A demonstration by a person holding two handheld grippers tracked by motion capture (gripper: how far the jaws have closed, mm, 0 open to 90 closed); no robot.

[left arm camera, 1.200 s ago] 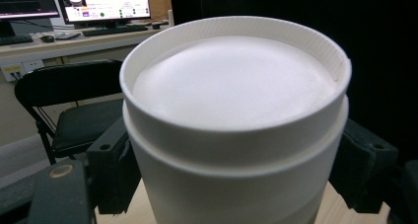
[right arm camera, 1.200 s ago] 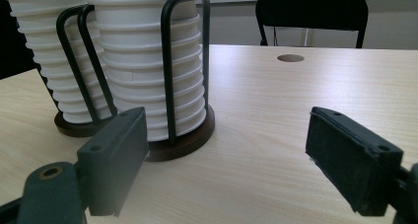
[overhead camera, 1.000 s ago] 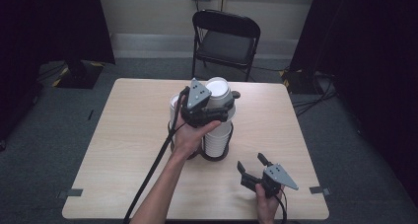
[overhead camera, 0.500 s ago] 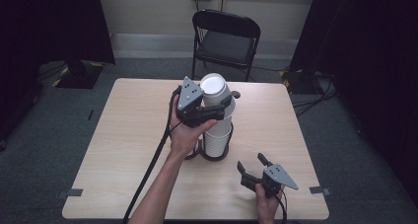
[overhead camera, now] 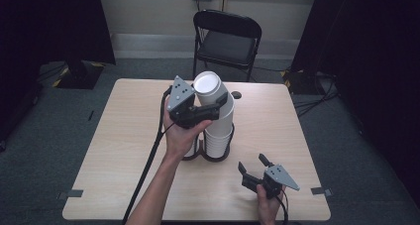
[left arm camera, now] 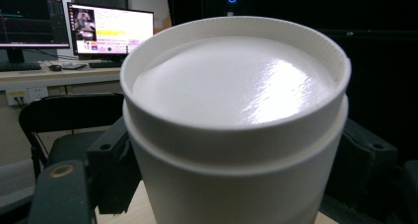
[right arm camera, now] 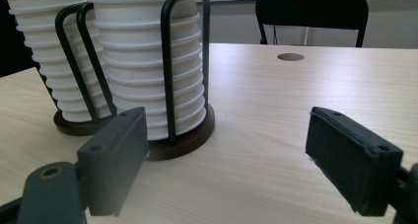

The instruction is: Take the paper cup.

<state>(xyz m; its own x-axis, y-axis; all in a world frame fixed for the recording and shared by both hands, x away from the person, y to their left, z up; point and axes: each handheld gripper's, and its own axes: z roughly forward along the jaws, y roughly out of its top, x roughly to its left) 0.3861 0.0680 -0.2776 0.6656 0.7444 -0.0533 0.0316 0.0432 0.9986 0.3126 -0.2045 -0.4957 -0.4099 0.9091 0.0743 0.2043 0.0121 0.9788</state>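
Jaws of the left gripper are clamped on the sides of a white paper cup, upside down with its flat base on top, held tilted above the right-hand stack of cups; in the left gripper view the black pads press both sides of that cup. Jaws of the right gripper stand wide apart with nothing between them, low near the front right of the counter. Progress, judged from the layout: one cup looks lifted nearly clear of the stack in the black wire cup holder, though I cannot tell whether its rim is fully free of the cup below; carrying it off and setting it down somewhere is left, and the right gripper has no part yet. Views differ: the high view gives the whole counter, both hands, the folding chair behind and the cup's tilt over the stack. The right gripper view shows two stacks side by side, each ringed by dark wire loops on a round dark base, plus a round hole in the counter. The left gripper view shows the cup's recessed glossy base up close and lit monitors on a desk beyond.
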